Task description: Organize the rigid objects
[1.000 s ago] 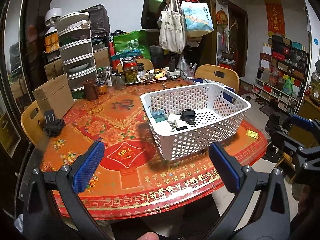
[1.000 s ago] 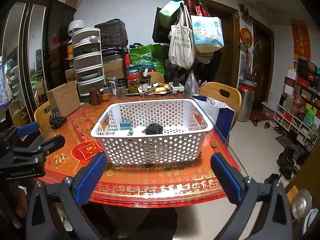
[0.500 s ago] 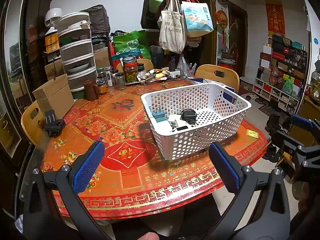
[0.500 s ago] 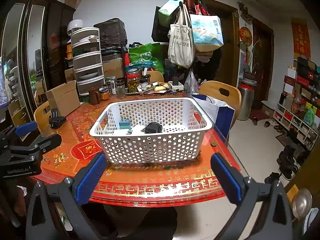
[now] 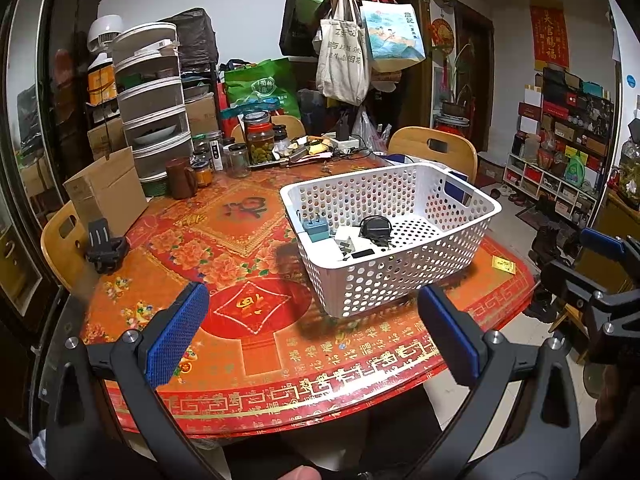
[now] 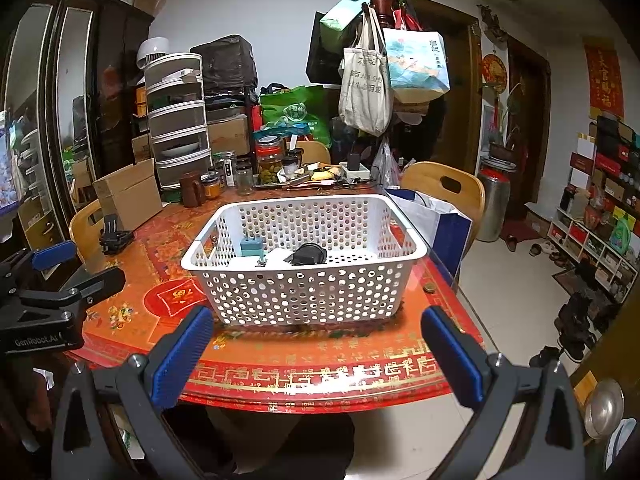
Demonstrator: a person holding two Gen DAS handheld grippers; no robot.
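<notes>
One "GenRobot.AI" label, left tool (image 6: 60,276).

Cluttered home dining room.
Round red table (image 5: 256,360) with jars (image 5: 260,142), wooden chairs (image 6: 444,188), bag-laden coat rack (image 6: 376,4), shoes (image 6: 576,320) by shelves.

White perforated basket (image 6: 304,288) on red-gold patterned table (image 6: 320,364).

A white perforated basket (image 6: 304,276) sits on a red patterned table (image 6: 320,364), framed by the wide-open right gripper (image 6: 318,354).
</notes>
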